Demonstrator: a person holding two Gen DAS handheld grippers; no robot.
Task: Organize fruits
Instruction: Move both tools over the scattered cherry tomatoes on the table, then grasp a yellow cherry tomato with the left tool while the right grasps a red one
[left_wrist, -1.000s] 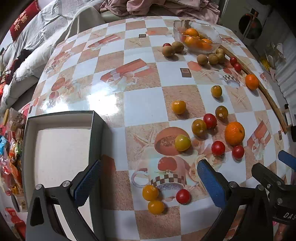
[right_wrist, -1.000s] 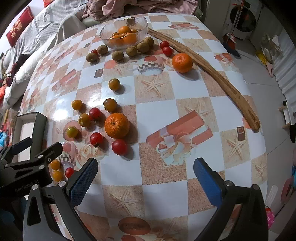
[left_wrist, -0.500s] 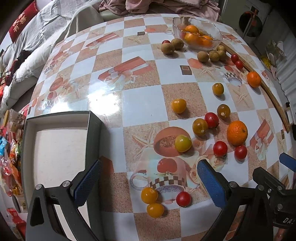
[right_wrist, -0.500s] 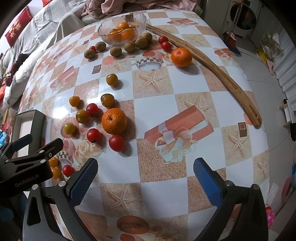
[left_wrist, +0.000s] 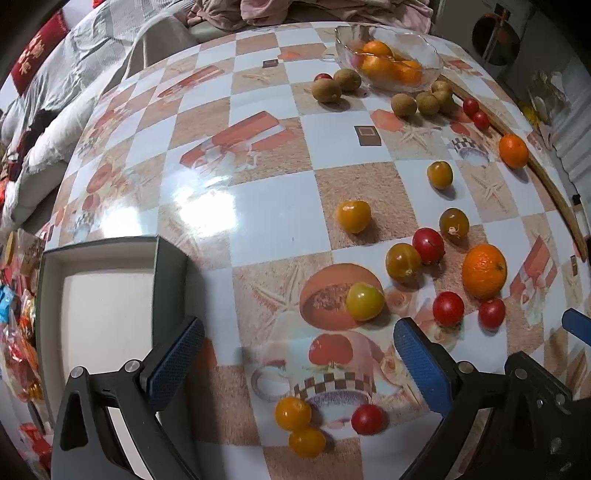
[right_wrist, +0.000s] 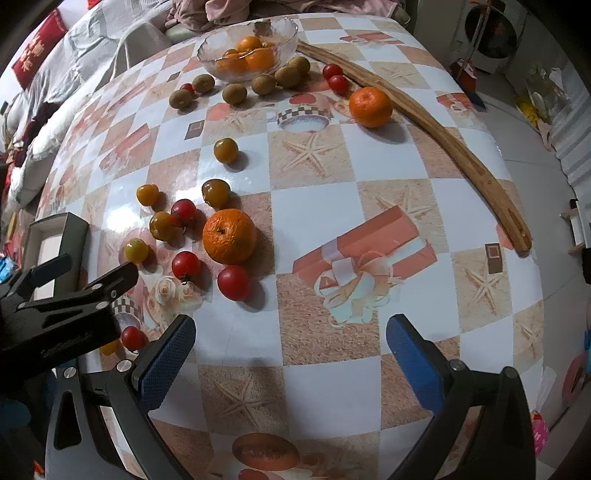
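Fruit lies scattered on a checkered table. A large orange (left_wrist: 483, 270) (right_wrist: 229, 236) sits among several red and yellow cherry tomatoes (left_wrist: 364, 301) (right_wrist: 233, 282). A second orange (right_wrist: 370, 106) lies by a wooden stick. Several kiwis (left_wrist: 326, 91) (right_wrist: 233, 92) ring a glass bowl (left_wrist: 347, 47) (right_wrist: 284, 27) holding oranges. My left gripper (left_wrist: 297, 356) is open and empty above three small tomatoes (left_wrist: 293, 413). My right gripper (right_wrist: 290, 349) is open and empty over bare tablecloth, right of the tomato cluster.
An empty dark box (left_wrist: 107, 291) (right_wrist: 48, 240) with a white inside stands at the table's left edge. A long curved wooden stick (right_wrist: 443, 136) lies along the right side. Bedding and clothes lie beyond the table.
Both grippers have moved slightly forward over the table, so the fruit sits a little nearer in each view. Both stay open and empty.
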